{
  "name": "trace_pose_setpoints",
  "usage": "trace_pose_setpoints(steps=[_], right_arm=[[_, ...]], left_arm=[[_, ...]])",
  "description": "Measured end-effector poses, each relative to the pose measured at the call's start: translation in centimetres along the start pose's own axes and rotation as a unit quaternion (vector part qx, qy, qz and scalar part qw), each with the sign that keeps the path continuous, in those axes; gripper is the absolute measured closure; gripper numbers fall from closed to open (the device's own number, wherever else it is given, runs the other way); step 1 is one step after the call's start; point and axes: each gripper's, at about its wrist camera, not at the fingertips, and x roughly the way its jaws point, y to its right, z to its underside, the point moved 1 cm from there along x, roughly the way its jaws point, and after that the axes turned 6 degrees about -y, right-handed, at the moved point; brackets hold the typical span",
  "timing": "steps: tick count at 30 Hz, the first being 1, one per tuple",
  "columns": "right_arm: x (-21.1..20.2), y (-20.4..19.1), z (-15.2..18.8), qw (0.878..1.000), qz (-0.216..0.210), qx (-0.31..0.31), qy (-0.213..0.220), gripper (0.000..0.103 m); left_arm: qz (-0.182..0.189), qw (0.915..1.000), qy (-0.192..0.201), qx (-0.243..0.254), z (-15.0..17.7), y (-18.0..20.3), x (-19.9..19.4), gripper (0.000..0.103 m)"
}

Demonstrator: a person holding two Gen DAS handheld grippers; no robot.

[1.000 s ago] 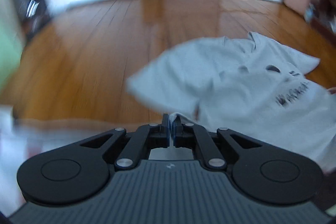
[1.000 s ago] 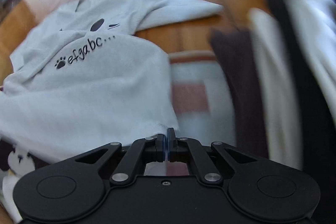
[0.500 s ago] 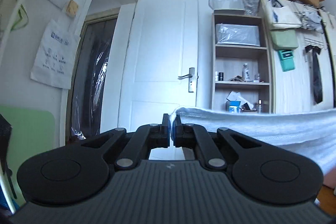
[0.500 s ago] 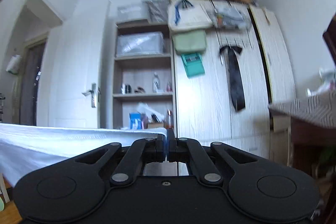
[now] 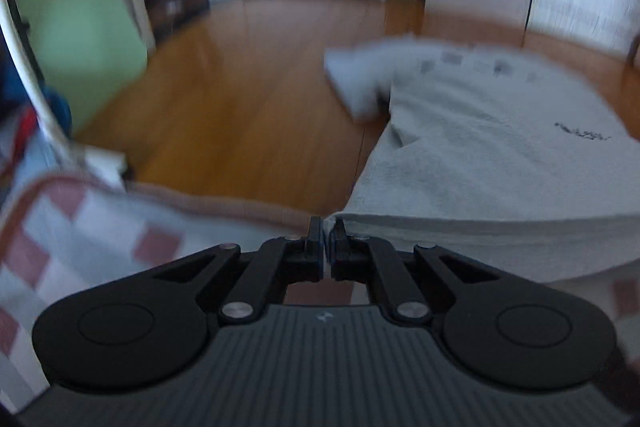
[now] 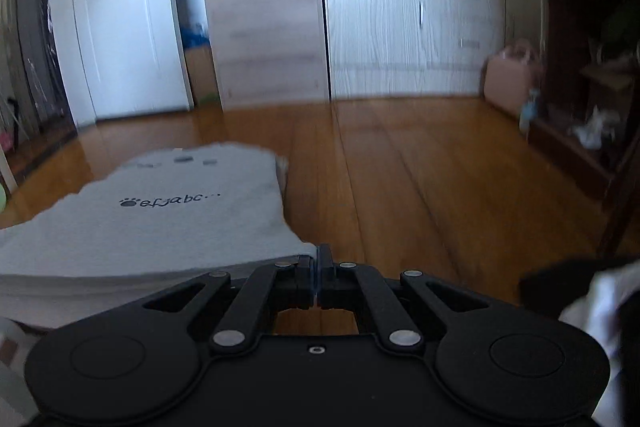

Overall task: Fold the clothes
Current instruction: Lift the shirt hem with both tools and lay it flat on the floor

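Observation:
A light grey T-shirt (image 5: 496,147) with small black lettering lies spread on the wooden floor, its hem end toward me. My left gripper (image 5: 329,227) is shut on the near left corner of the hem. In the right wrist view the same grey T-shirt (image 6: 168,223) stretches away to the left, print facing up, and my right gripper (image 6: 318,255) is shut on its near right corner. The hem runs taut between the two grippers. One short sleeve (image 5: 356,79) sticks out to the left on the floor.
A pink-and-white checked blanket (image 5: 80,227) lies under the left gripper. The wooden floor (image 6: 420,179) runs to a white door (image 6: 124,19) and pale wardrobes (image 6: 404,19). A pink bag (image 6: 510,79) and dark shelving stand at the right; black and white clothing (image 6: 588,303) lies near right.
Half a second ago both grippers held the shirt high, hem level against the door and shelves. Now both point downward and the shirt lies flat on the floor, print up.

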Motion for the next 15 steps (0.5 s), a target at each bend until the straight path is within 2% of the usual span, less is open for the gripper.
trace_pose_setpoints(steps=[2, 3, 5, 9, 11, 13, 15], right_arm=[[2.8, -0.2, 2.8, 0.999, 0.003, -0.012, -0.035, 0.103], [3.3, -0.6, 3.0, 0.999, 0.002, -0.02, -0.037, 0.103], [4.1, -1.6, 3.1, 0.999, 0.001, -0.035, -0.036, 0.103], [0.3, -1.9, -0.9, 0.999, -0.022, -0.043, 0.017, 0.103], [-3.1, -2.0, -2.1, 0.997, -0.035, -0.049, 0.046, 0.103], [-5.5, -2.2, -1.7, 0.996, -0.04, -0.068, 0.051, 0.103], [-4.4, -1.5, 1.6, 0.997, -0.042, -0.065, 0.013, 0.103]], left_arm=[[-0.01, 0.9992, -0.038, -0.004, 1.1, -0.1, 3.3, 0.1], [-0.013, 0.9989, -0.044, -0.009, 1.0, -0.3, 3.8, 0.1], [-0.016, 0.9995, -0.027, -0.01, 0.1, -0.5, 3.6, 0.1], [-0.033, 0.9987, 0.034, 0.019, -0.9, -1.9, -1.2, 0.1], [-0.039, 0.9973, 0.045, 0.043, -1.1, -2.1, -2.8, 0.1], [-0.04, 0.9957, 0.028, 0.08, -0.5, -2.2, -2.7, 0.1], [-0.024, 0.9941, -0.01, 0.105, 0.5, -2.6, -1.2, 0.1]])
